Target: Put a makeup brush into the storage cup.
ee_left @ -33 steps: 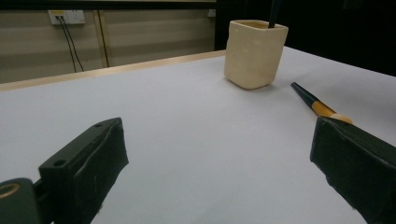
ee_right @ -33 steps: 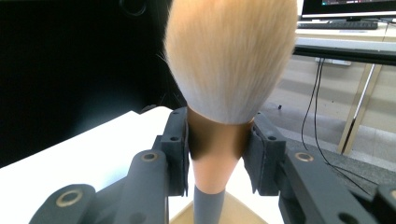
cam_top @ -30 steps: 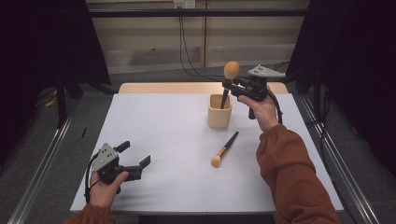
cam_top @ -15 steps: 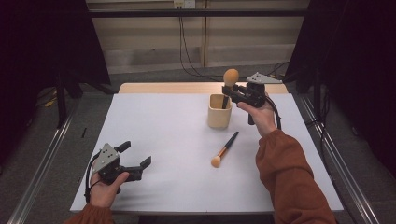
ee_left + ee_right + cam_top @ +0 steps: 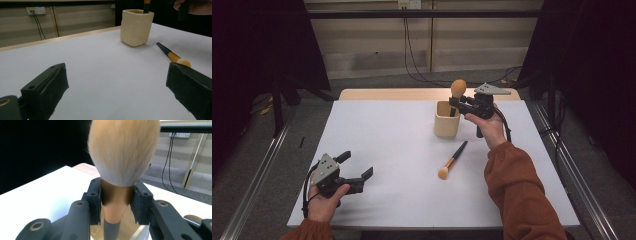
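Observation:
A large makeup brush [image 5: 457, 90] with a tan bristle head [image 5: 123, 150] stands upright, its dark handle reaching down into the cream cup [image 5: 446, 120]. My right gripper [image 5: 458, 103] is shut on the brush's collar just under the bristles, above the cup's rim; both pads [image 5: 95, 200] press on the collar. A second, slimmer brush [image 5: 452, 161] lies flat on the white table [image 5: 387, 130] in front of the cup. My left gripper [image 5: 358, 173] rests open at the table's near left with nothing between its jaws. In the left gripper view the cup [image 5: 136, 23] and the lying brush [image 5: 172, 55] are ahead.
The table's far edge shows a wooden strip [image 5: 392, 94]. Metal rails [image 5: 257, 175] run along the floor on both sides. The person's orange sleeve [image 5: 517, 190] crosses the near right of the table.
My right gripper has come down with the large brush, so its handle now sits lower inside the cup. The left gripper and the lying brush have stayed put.

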Demonstrator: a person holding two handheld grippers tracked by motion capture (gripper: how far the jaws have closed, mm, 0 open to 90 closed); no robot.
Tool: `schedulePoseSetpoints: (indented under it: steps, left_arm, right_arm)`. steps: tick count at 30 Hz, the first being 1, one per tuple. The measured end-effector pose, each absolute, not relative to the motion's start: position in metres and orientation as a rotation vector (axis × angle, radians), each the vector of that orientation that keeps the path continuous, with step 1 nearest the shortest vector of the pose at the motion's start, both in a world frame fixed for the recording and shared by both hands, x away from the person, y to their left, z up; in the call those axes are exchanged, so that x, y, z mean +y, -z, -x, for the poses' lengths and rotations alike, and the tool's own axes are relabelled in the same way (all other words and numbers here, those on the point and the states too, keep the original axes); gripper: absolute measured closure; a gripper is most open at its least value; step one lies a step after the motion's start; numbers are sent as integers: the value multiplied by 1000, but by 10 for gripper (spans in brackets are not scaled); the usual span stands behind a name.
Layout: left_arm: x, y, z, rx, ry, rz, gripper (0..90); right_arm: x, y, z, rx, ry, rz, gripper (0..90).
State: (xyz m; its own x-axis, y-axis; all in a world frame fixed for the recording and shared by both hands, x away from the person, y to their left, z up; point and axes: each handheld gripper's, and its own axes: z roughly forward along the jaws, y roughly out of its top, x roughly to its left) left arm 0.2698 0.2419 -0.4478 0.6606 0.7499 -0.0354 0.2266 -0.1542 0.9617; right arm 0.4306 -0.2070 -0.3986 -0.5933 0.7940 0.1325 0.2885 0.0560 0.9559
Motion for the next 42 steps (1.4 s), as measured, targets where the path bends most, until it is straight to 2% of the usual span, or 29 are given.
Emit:
schedulePoseSetpoints:
  steps: [10,13,20,26,35,42]
  left_arm:
    - [242,448,-270,794,-557,-1712,37]
    - [241,448,-269,786,-554,-1718,37]
    - [241,448,-269,787,-553,-1715,37]
    - [241,448,-269,791,-545,-1709,37]
    - [241,449,-269,798,-542,-1706,37]
    - [243,449,-269,806,-547,-1702,37]
  right_arm:
    - [-205,408,-435,1931,-1545,-1137,630]
    - [-205,409,-435,1928,-1544,-1157,563]
    - [-206,411,-434,1906,-1519,-1198,282]
    - [-206,414,-430,1879,-1510,-1198,134]
    - [-212,416,-419,1872,-1548,-1182,28]
    - [-217,417,-407,1870,-1554,-1168,0]
